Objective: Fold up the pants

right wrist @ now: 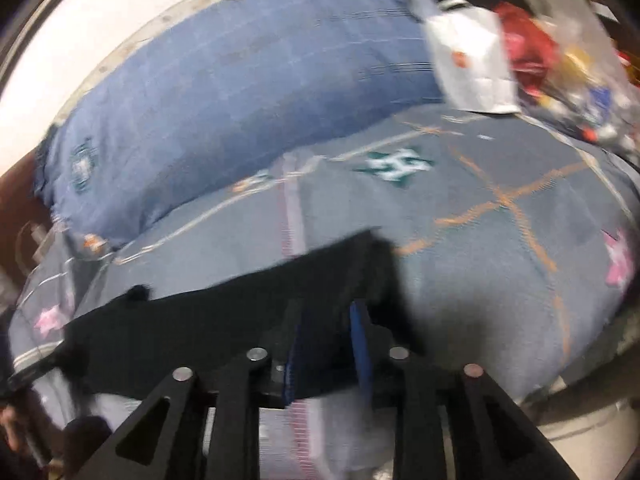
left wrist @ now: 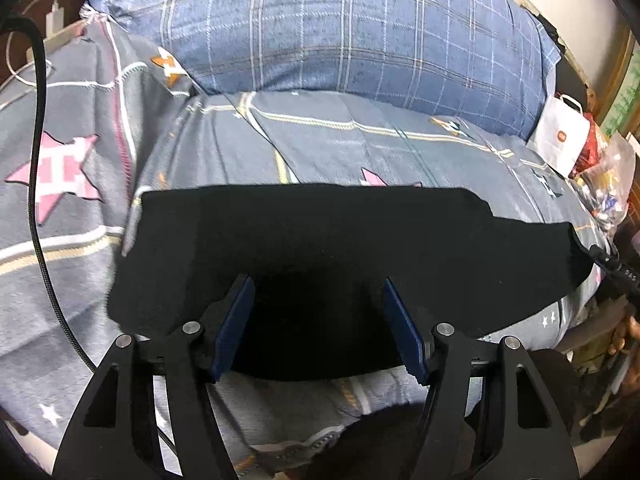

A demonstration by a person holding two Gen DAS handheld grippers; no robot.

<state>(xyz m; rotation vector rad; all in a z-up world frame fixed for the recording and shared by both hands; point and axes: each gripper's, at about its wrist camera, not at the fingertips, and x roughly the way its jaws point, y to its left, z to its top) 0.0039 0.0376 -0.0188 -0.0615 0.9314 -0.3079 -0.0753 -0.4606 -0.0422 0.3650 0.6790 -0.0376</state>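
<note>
left tool spread wide over black pants.

My left tool is spread wide open; my right tool has a narrower gap, blurred.

Right wrist view is motion-blurred throughout: edges of the black pants smear, so folds and layer count can't be read. Whether the right gripper pinches cloth is unclear. White bag and clutter beside it are unreadable. In the left view, pants interior is featureless black; the plaid pillow is cut off at the top edge.
</note>
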